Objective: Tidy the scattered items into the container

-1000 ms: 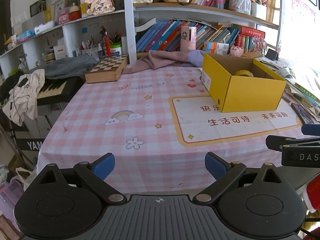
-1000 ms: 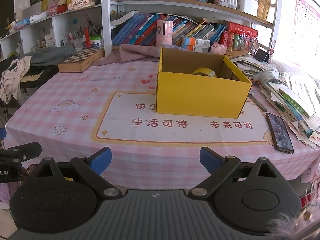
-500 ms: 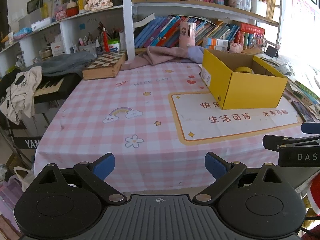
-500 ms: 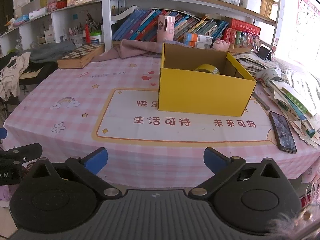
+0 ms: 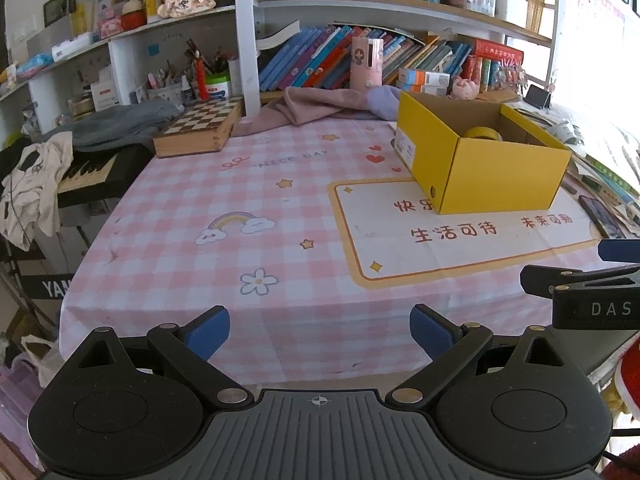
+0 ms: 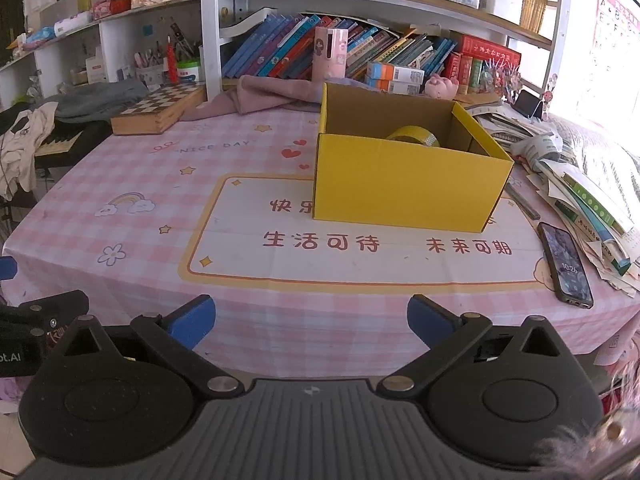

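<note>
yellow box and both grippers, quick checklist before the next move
1. Left gripper jaws open, nothing held: ok.
2. Right gripper jaws open, nothing held: ok.
3. Yellow box upright, top open: ok.
4. Tape roll inside the box: ok.
5. Phone lies outside the box near the table edge: not ok.
6. Other things low inside the box: cannot tell, walls hide the floor.

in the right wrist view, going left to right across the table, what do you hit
chessboard box → rainbow print → yellow box with the tape roll inside → phone → pile of papers and books
</note>
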The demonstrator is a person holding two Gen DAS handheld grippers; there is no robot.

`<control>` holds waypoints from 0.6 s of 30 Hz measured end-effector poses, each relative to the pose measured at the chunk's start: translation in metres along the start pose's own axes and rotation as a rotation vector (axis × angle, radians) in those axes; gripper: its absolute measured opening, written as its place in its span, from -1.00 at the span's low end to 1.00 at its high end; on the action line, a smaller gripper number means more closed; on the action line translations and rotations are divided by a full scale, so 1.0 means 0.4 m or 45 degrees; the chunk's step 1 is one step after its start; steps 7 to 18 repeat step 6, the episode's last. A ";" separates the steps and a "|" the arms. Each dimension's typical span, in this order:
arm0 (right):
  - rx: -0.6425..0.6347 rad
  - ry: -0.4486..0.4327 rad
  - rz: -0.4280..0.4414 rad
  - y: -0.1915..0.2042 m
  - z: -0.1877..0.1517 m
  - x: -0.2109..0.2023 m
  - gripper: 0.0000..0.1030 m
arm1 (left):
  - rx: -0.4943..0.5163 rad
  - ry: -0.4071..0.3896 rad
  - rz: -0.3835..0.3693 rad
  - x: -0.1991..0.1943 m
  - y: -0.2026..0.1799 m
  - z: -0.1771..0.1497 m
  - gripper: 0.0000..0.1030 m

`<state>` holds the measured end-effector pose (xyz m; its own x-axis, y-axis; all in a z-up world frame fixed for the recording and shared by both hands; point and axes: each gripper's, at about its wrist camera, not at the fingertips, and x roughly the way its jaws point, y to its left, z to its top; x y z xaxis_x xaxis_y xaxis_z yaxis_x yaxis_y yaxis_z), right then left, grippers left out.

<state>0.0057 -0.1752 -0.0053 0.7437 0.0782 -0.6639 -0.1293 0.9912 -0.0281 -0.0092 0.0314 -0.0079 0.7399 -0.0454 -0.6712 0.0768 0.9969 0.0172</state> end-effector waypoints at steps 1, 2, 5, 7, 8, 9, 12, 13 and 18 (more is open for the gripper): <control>0.000 0.000 0.000 0.001 0.000 -0.001 1.00 | 0.000 -0.003 0.000 0.000 0.001 0.001 0.91; 0.000 0.001 0.001 0.000 0.001 0.002 1.00 | -0.001 -0.005 -0.001 0.001 0.002 0.001 0.91; -0.004 0.006 0.009 0.002 0.008 0.014 1.00 | -0.006 -0.006 -0.001 0.006 0.007 0.005 0.91; -0.008 0.008 0.014 0.005 0.011 0.018 1.00 | -0.007 -0.004 0.002 0.008 0.009 0.007 0.91; -0.008 0.008 0.014 0.005 0.011 0.018 1.00 | -0.007 -0.004 0.002 0.008 0.009 0.007 0.91; -0.008 0.008 0.014 0.005 0.011 0.018 1.00 | -0.007 -0.004 0.002 0.008 0.009 0.007 0.91; -0.008 0.008 0.014 0.005 0.011 0.018 1.00 | -0.007 -0.004 0.002 0.008 0.009 0.007 0.91; -0.008 0.008 0.014 0.005 0.011 0.018 1.00 | -0.007 -0.004 0.002 0.008 0.009 0.007 0.91; -0.008 0.008 0.014 0.005 0.011 0.018 1.00 | -0.007 -0.004 0.002 0.008 0.009 0.007 0.91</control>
